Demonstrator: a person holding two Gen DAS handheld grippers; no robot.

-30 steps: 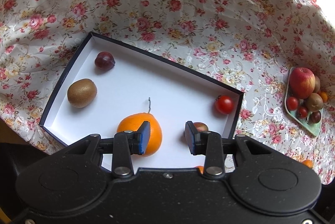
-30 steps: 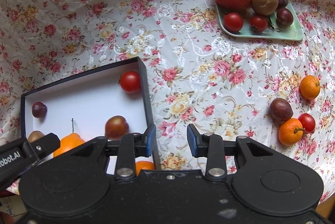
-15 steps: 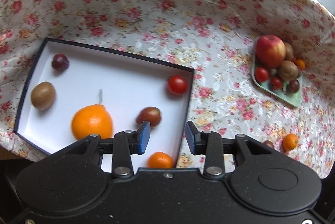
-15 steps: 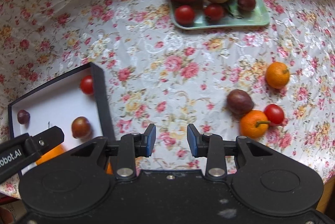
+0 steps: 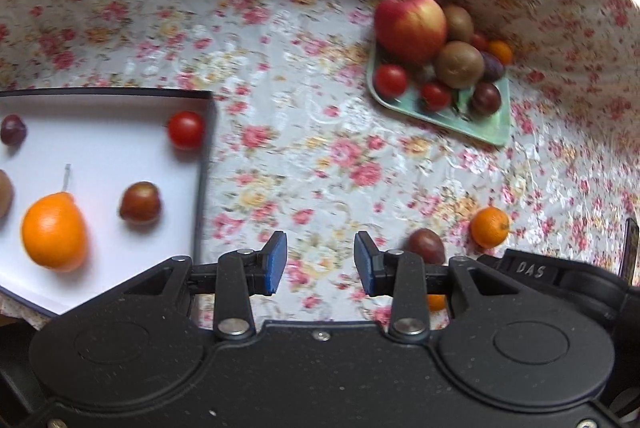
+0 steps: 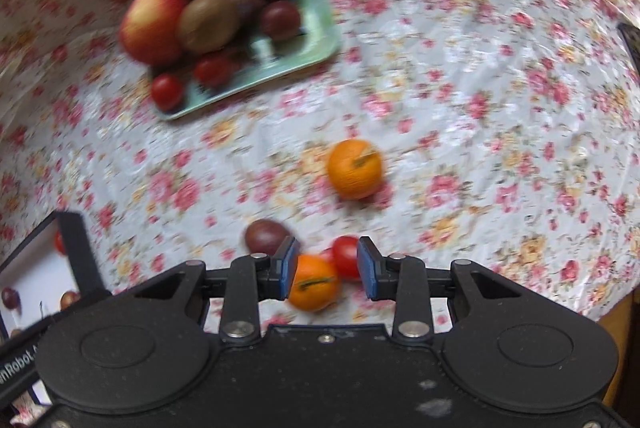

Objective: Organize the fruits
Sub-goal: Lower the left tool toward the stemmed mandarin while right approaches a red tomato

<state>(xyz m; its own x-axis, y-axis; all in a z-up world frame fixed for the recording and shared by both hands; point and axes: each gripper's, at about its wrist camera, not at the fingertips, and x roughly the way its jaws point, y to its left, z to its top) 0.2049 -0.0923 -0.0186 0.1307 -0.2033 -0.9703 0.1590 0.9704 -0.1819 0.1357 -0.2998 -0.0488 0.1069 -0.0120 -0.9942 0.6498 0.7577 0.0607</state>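
Right hand-held gripper (image 6: pixel 326 270) spread wide and empty, low over the bench (image 6: pixel 460 100) with a small orange (image 6: pixel 314 288) and a red tomato (image 6: pixel 346 256) showing between its pads; left hand-held gripper (image 5: pixel 320 262) likewise wide, holding nothing. Probably mid-reach for loose fruit: next, centring on the orange, closing gently, carrying it to the white box (image 5: pixel 116 156). Round, bright, dimpled skin, short stalk, touching the tomato, so likely to roll.
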